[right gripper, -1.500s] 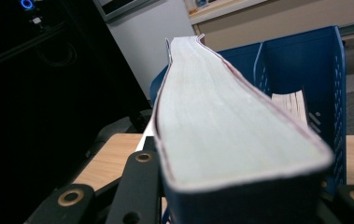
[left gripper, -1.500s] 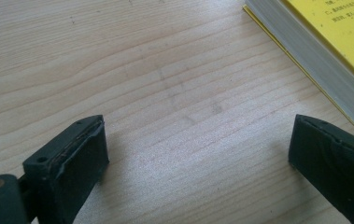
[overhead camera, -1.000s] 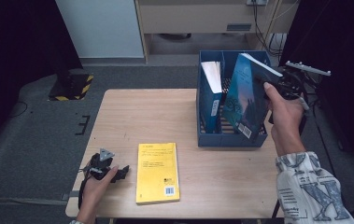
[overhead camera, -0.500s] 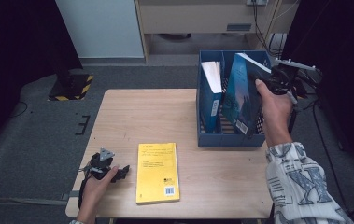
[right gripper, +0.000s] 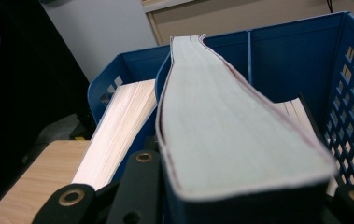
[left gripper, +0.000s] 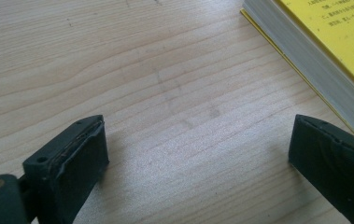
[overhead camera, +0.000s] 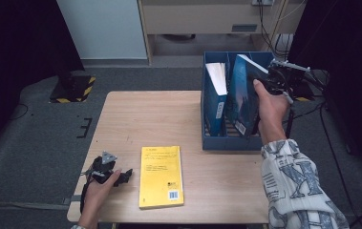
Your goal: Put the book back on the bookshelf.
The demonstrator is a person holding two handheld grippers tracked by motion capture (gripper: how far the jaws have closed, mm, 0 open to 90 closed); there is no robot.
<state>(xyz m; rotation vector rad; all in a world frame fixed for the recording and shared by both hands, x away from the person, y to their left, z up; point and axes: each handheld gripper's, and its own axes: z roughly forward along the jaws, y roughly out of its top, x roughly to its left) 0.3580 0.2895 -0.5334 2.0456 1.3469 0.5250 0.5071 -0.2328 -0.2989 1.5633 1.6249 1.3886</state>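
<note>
Wooden table at frame centre: right gripper (overhead camera: 276, 81) is clamping the thick dark-blue book (overhead camera: 242, 95) upright, hovering directly above the blue plastic file crate (overhead camera: 226, 143) at upper right.

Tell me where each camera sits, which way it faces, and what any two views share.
High view: above the person's side, facing forward and down on the table; both forearms, left gripper and right gripper show.
Left gripper view: low over the wood, along its open jaws, beside the yellow book.
Right gripper view: along jaws shut on the blue book, facing the blue bin.
Shared: high and left gripper views both show the yellow book; high and right, the bin.
</note>
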